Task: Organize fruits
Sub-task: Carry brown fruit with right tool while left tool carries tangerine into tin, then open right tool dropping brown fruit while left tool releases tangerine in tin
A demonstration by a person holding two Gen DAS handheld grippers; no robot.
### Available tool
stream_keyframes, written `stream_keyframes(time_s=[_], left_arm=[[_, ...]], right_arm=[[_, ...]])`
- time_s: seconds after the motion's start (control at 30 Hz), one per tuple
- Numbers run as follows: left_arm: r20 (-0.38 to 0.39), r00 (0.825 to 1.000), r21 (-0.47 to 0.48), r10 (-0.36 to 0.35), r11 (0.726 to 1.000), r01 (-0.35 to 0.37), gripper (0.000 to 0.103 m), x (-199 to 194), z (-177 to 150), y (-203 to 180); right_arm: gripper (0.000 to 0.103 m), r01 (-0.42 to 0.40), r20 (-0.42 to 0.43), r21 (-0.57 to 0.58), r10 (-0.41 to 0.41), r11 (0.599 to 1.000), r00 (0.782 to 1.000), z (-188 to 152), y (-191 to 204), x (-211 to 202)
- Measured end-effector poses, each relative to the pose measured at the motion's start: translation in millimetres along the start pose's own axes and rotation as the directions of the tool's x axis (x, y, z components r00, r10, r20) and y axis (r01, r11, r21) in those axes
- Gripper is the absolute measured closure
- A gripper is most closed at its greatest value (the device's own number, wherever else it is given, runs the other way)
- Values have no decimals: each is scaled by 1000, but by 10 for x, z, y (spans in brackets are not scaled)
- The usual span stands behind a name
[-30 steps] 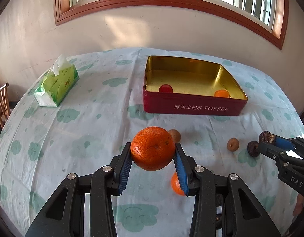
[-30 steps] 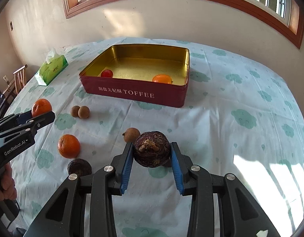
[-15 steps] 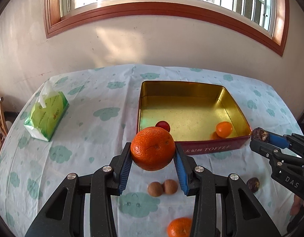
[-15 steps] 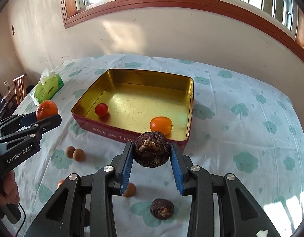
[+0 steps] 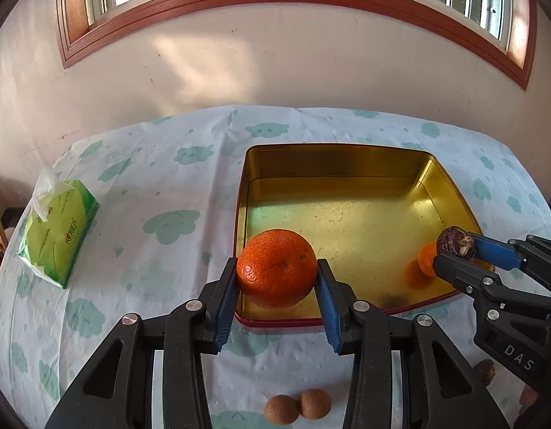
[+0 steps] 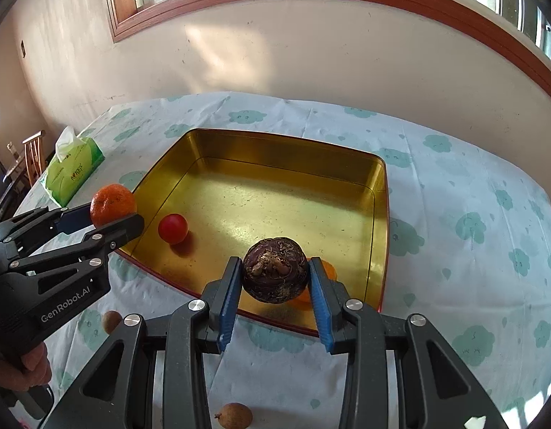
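Observation:
My left gripper [image 5: 277,280] is shut on a large orange [image 5: 276,268], hanging over the near left corner of the gold-lined red tin [image 5: 347,164]. My right gripper [image 6: 274,279] is shut on a dark purple wrinkled fruit [image 6: 275,270], above the tin's [image 6: 379,214] near edge. Inside the tin lie a small red fruit [image 6: 172,228] and a small orange [image 5: 426,260], partly hidden behind the grippers. In the right wrist view the left gripper [image 6: 112,212] with its orange [image 6: 112,203] shows at the left; in the left wrist view the right gripper [image 5: 458,252] shows at the right.
A green tissue pack [image 5: 57,236] lies at the table's left. Two small brown fruits [image 5: 297,405] rest on the cloud-print cloth in front of the tin, another dark fruit [image 5: 484,371] at the lower right. A brown fruit [image 6: 234,415] and another [image 6: 111,321] lie near me. Wall and window stand behind.
Both grippers have moved forward across the table with their fruits, from over the loose fruit on the cloth to over the tin's near edge. Their grips are unchanged.

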State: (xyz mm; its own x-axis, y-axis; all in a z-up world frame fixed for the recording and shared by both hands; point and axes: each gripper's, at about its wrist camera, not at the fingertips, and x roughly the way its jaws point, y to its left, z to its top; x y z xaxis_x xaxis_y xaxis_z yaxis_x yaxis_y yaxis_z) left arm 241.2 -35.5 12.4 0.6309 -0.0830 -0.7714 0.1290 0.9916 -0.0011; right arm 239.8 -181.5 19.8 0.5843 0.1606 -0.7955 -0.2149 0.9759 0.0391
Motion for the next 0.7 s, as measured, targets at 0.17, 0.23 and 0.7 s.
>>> stream_keyframes(time_s=[0.17, 0.23, 0.7], left_arm=[[-20, 1000, -3, -1, 1000, 1, 61, 128, 0, -1], [-23, 1000, -2, 1, 1000, -1, 61, 169, -1, -6], [-30, 1000, 21, 7, 1000, -6, 60, 316, 17, -84]], right_arm=[[68, 5, -16, -17, -5, 1000, 1000, 13, 27, 125], [68, 13, -20, -17, -13, 1000, 1000, 16, 14, 160], [68, 44, -30, -32, -45, 999, 999, 26, -44, 266]])
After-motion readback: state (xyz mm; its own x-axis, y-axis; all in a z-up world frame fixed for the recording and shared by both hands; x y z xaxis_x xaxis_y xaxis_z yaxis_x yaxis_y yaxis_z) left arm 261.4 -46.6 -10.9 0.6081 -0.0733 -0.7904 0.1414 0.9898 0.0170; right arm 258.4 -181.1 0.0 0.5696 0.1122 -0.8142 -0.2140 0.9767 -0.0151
